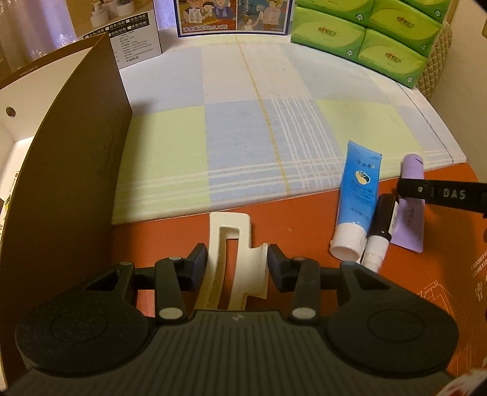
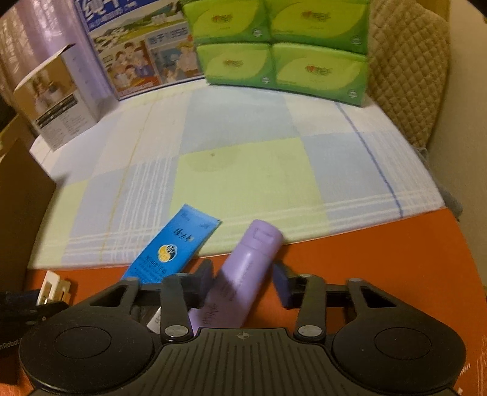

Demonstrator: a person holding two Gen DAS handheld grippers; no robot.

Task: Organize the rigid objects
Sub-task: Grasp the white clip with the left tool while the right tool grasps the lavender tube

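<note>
A cream hair claw clip (image 1: pixel 234 259) lies on the orange surface between the fingers of my left gripper (image 1: pixel 237 263); the pads touch or nearly touch its sides. A blue tube (image 1: pixel 356 201) with a white cap, a small black bottle (image 1: pixel 380 228) and a purple tube (image 1: pixel 409 213) lie side by side to the right. In the right wrist view the purple tube (image 2: pixel 243 274) lies between the open fingers of my right gripper (image 2: pixel 246 278), with a gap on the right side. The blue tube (image 2: pixel 173 246) lies just left of it. The clip (image 2: pixel 51 289) shows at the far left.
A brown cardboard box wall (image 1: pixel 76 182) stands at the left. A checked blue and green cloth (image 1: pixel 243 137) covers the surface beyond. Green tissue packs (image 1: pixel 365 39), a milk carton box (image 1: pixel 231 16) and a white box (image 2: pixel 51 103) line the back. A quilted cushion (image 2: pixel 408 70) is at the right.
</note>
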